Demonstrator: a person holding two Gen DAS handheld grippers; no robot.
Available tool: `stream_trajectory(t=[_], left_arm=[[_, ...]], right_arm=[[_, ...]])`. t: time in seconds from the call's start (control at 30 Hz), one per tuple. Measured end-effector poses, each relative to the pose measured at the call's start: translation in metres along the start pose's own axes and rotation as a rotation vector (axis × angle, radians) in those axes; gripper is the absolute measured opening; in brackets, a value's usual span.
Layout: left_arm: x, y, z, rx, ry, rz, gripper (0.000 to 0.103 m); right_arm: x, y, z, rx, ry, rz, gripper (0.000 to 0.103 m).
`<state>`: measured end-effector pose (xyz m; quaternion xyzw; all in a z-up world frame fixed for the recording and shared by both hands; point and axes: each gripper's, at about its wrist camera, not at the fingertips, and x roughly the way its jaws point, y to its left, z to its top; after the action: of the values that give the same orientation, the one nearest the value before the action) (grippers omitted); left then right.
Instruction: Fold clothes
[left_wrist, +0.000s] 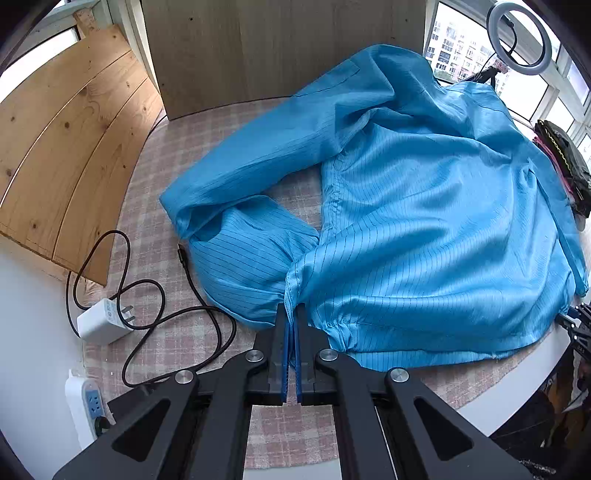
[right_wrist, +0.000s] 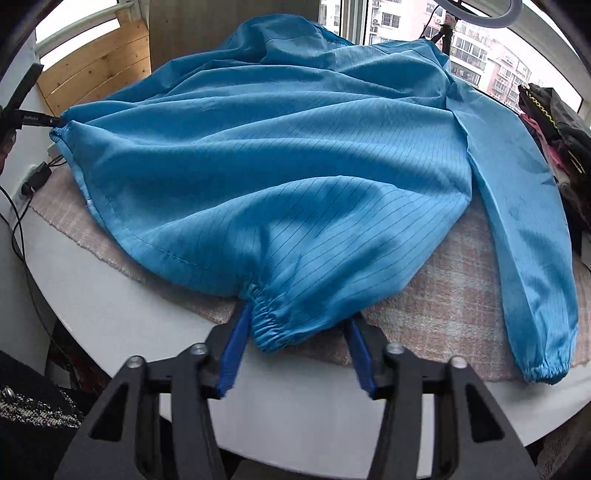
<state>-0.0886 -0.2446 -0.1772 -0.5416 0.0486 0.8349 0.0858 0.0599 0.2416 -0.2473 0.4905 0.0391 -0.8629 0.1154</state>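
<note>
A blue pinstriped jacket (left_wrist: 424, 229) lies spread on a checked cloth over a round white table. My left gripper (left_wrist: 291, 314) is shut on the jacket's hem at its near left corner, the fabric bunched between the blue pads. In the right wrist view the jacket (right_wrist: 280, 158) fills the middle. My right gripper (right_wrist: 299, 317) is open, its fingers on either side of the gathered elastic hem corner (right_wrist: 269, 325), which hangs between them. One sleeve (right_wrist: 532, 258) runs down the right side to an elastic cuff. The other sleeve (left_wrist: 236, 173) is folded at the left.
A white charger (left_wrist: 101, 319) with a looped black cable (left_wrist: 173, 314) lies left of the jacket, and a power strip (left_wrist: 86, 402) sits at the table's edge. A dark pile of clothes (right_wrist: 557, 125) is at the right. A wooden panel (left_wrist: 70, 147) stands at the left.
</note>
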Motion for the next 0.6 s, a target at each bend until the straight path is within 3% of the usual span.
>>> stream_trajectory(t=[0.2, 0.33, 0.47, 0.6], left_arm=[[-0.031, -0.031, -0.024, 0.021, -0.018, -0.009, 0.001], [-0.062, -0.055, -0.054, -0.004, -0.042, -0.03, 0.002], [-0.082, -0.09, -0.101, -0.003, -0.016, -0.038, 0.002], [-0.094, -0.124, -0.155, -0.032, 0.023, -0.058, 0.002]], right_arm=[[-0.035, -0.024, 0.035, 0.003, -0.076, -0.011, 0.01], [-0.089, -0.045, 0.047, -0.053, -0.111, -0.01, 0.01], [-0.134, -0.06, 0.039, -0.1, -0.094, -0.003, 0.01], [-0.161, -0.078, 0.005, -0.15, -0.045, -0.011, 0.01]])
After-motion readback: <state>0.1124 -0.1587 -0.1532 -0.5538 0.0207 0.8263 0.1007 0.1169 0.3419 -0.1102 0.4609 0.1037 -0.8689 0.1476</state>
